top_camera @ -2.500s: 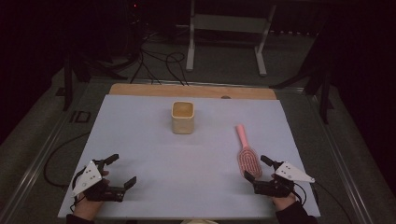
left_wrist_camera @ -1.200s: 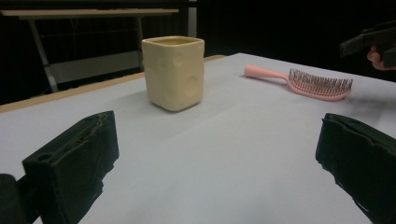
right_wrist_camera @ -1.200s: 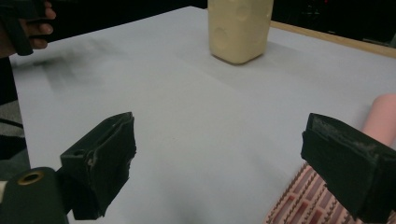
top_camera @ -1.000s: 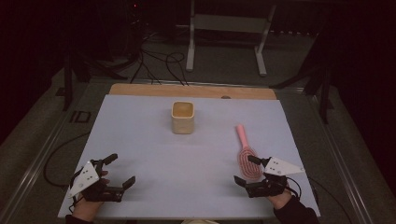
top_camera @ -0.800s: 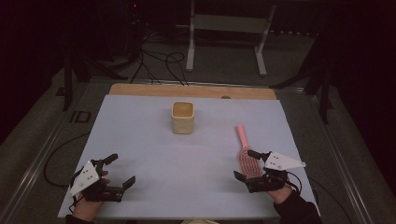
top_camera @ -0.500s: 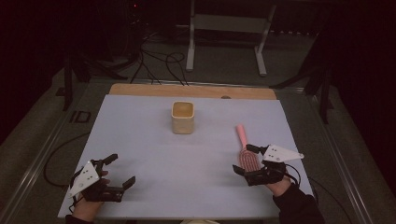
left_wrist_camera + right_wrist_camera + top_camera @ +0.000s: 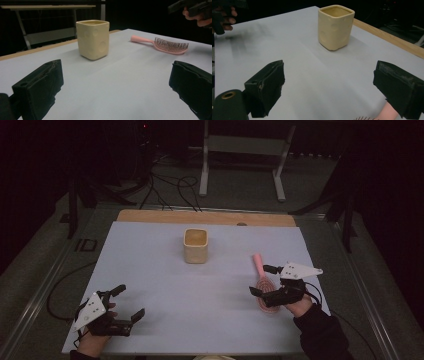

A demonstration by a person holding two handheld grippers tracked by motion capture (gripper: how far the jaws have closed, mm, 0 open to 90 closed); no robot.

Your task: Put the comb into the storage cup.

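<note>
A pink hairbrush (image 7: 264, 285) lies on the right of the white table, bristles up, its handle pointing away from me. My right gripper (image 7: 261, 280) hovers open over the brush head, one jaw near the handle and the other off the head's left side. Along its jaws, the brush's bristles (image 7: 364, 118) peek in at the bottom edge, and nothing sits between the jaws (image 7: 332, 92). A cream square cup (image 7: 195, 245) stands upright at the table's middle back. My left gripper (image 7: 129, 301) rests open and empty at the front left corner, facing the cup (image 7: 93, 40) and brush (image 7: 165, 45).
A wooden strip (image 7: 150, 215) runs along the table's far edge. Beyond it are a metal stand (image 7: 242, 155) and cables on a dark floor. The table top (image 7: 150, 270) between the cup and my grippers is bare.
My right gripper has moved forward and to the left from the front right corner until its open jaws are over the brush head. The left gripper, cup and brush have stayed put.
</note>
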